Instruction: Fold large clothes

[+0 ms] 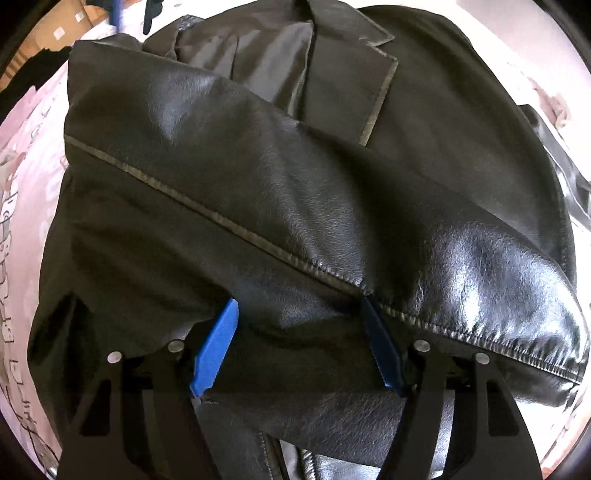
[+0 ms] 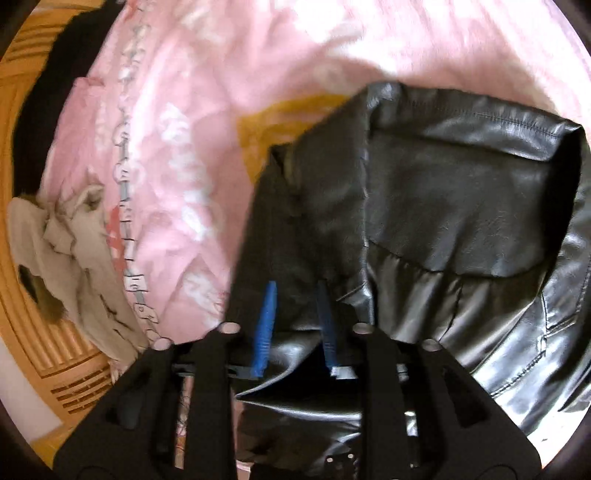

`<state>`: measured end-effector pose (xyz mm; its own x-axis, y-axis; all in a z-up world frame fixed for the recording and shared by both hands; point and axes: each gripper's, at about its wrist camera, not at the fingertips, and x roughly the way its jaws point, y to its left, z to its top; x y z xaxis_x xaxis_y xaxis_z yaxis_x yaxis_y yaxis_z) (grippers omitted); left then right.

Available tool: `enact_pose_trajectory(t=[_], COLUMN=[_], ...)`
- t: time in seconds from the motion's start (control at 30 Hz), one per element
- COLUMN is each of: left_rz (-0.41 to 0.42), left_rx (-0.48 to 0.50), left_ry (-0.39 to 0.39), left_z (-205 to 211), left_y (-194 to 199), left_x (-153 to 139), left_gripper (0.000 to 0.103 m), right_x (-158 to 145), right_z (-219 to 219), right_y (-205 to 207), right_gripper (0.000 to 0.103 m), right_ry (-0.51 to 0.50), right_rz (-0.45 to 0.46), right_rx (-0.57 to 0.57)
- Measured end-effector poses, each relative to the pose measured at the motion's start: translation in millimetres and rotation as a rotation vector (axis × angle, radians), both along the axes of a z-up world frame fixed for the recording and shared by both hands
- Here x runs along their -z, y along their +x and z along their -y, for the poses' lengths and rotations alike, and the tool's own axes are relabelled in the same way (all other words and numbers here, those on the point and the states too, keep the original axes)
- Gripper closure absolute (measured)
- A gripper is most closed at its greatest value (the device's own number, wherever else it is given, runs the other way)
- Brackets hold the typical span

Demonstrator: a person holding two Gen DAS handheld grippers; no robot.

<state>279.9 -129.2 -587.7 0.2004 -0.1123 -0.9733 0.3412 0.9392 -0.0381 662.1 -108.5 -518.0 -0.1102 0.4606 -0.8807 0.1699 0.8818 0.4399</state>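
A large black leather jacket (image 1: pixel 332 155) lies spread on a pink printed bedsheet (image 2: pixel 177 110), lapel and lining showing at the top of the left wrist view. One sleeve (image 1: pixel 461 258) is folded diagonally across the body. My left gripper (image 1: pixel 299 302) points down onto it, jaws wide apart, blue fingertips (image 1: pixel 216 343) tucked at the sleeve's lower edge with leather bulging between them. In the blurred right wrist view my right gripper (image 2: pixel 297 286) stands open over the jacket's left edge (image 2: pixel 280 229), with dark leather in the gap and the pads off it.
A crumpled beige garment (image 2: pixel 74 236) lies at the sheet's left edge by a wooden slatted frame (image 2: pixel 48 332). A yellow patch (image 2: pixel 273 125) shows beyond the jacket. Dark clothing (image 2: pixel 48 96) sits at the far left. Cardboard boxes (image 1: pixel 62 33) stand beyond the bed.
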Motion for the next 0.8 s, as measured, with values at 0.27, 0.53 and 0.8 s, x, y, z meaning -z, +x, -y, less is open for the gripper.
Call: enact_pose_trajectory(t=[0.27,0.53,0.8], left_rz=[0.001,-0.035,-0.071], left_rx=[0.007,0.021,0.098], left_ry=[-0.007,-0.046,-0.066], left_z=[-3.2,-12.5,-12.4], left_y=[4.1,10.3,-18.5], left_x=[-6.4,-4.5,-5.2], left_gripper=[0.038,0.038,0.037], right_x=[-12.7,36.4,48.4], right_z=[-64.8,-36.4,-37.1], right_y=[-35.5,-50.5,-50.2], right_gripper=[0.051,0.063,0.059], right_ry=[-0.148,-0.432,-0.468], right_rz=[0.146,0.127,0.270], right_rx=[-0.326,-0.430,-0.410])
